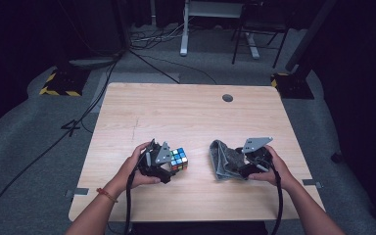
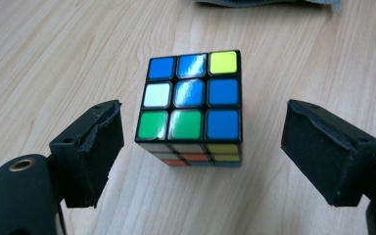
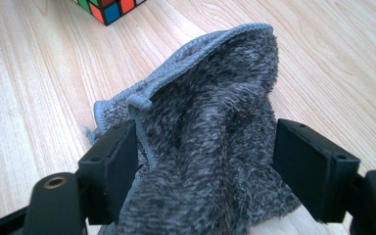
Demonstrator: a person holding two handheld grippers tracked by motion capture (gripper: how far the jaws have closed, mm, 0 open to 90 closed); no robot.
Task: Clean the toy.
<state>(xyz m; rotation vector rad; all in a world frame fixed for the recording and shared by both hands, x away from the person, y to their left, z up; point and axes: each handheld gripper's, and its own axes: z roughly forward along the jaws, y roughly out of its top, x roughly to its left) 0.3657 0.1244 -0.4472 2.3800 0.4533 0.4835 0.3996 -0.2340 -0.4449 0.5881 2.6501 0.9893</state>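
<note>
1. The left gripper (image 2: 203,147) had its fingers (image 2: 95,147) set wide on either side of the multicoloured plastic puzzle cube (image 2: 190,105), touching neither face; the cube stood free on the pale wooden desk (image 1: 186,107), seemingly let go.
2. The right gripper (image 3: 205,161) straddled the bunched grey fleecy cloth (image 3: 210,117), which lay on the desk right of the cube; its fingers stood wide, the left one brushing the cloth without pinching it.
</note>
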